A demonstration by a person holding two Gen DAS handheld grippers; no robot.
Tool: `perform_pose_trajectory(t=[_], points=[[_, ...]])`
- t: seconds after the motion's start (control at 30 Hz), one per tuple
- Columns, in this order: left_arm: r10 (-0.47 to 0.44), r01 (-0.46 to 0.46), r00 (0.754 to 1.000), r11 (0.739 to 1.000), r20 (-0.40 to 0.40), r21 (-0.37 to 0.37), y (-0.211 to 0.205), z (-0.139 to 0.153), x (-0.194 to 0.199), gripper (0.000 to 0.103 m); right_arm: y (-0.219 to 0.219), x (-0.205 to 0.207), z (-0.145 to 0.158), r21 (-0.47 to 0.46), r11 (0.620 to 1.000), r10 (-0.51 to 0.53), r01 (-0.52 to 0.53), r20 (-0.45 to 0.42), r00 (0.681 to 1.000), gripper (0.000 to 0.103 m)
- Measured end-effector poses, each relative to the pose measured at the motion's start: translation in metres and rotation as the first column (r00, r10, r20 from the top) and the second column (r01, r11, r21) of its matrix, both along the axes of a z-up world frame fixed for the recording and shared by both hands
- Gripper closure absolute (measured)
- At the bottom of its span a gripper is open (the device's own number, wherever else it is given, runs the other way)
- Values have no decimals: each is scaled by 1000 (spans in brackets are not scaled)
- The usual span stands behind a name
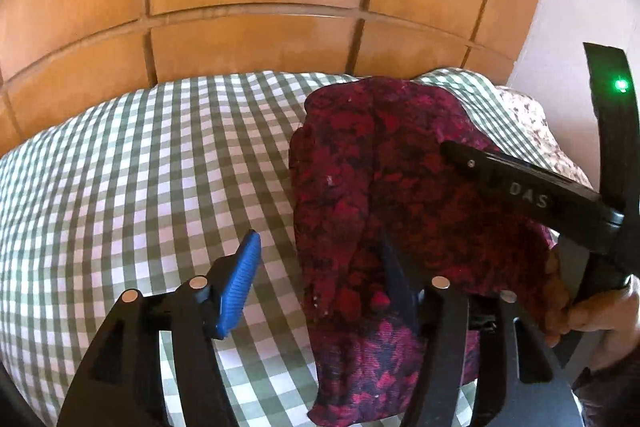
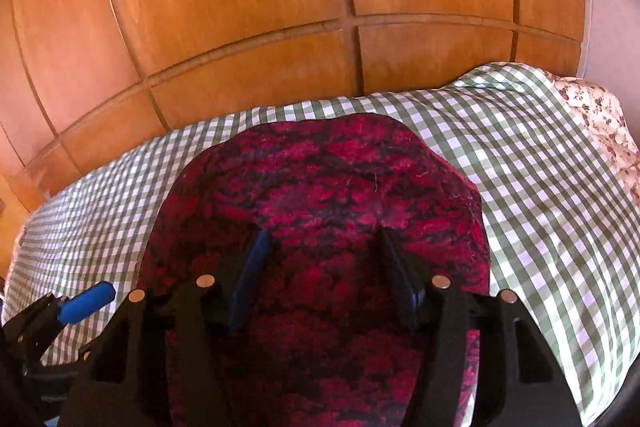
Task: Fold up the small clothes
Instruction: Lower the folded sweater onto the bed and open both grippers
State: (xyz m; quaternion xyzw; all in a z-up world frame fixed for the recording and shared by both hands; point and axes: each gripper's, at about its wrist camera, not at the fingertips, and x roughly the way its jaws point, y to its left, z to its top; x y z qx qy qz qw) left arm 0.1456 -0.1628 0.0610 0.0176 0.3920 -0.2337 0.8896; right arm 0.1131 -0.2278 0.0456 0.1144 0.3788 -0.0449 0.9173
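**foldfan:** On top of the checked bedcover [image 2: 540, 163], right in front of the wooden wardrobe [image 2: 280, 7], sits the red-and-dark patterned garment [image 2: 320, 179]. How far along would you say this fold is?

**umi_tinkerer:** Somewhere in the middle, I'd guess. The garment looks doubled over already, with a lengthwise crease or seam down it in the left wrist view, and its far edge toward the wardrobe is rounded and fairly tidy. The near end hangs loose and rumpled under the cameras though, so at least one more fold or a smoothing pass seems to be left. I can't see any other clothes waiting.

**foldfan:** And the jaws?

**umi_tinkerer:** Left gripper [image 1: 320, 287] has its jaws apart. One blue pad [image 1: 240, 283] is out over bare bedcover beside the garment, while the other is tucked at the cloth's edge, so it isn't pinching anything. Right gripper [image 2: 324, 279] also has its jaws spread, both pads down on the garment's middle with cloth between them, but they don't look clamped.

**foldfan:** Room to move?

**umi_tinkerer:** Plenty of open bedcover left of the garment. The tighter side is to its right, where the bedcover ends at a floral fabric [image 2: 600, 123] near the wall, and the wardrobe is close behind the garment's far edge.
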Motion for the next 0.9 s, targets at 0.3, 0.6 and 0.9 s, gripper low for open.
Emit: perform_pose_trajectory(t=[0.3,0.6,0.9], points=[[-14,13,1000,1000,22,26,-13,0,0,43,-6,-32,17,36,999,-10,9,23,1000,35],[-5,5,1000,1000,18,23,-10,-1,2,40,2,-89,19,26,996,-79,80,-14,997,35],[34,-35,999,999,-25,-37,3,-4,4,27,23,-98,3,-51,994,-99,96,-53,994,24]])
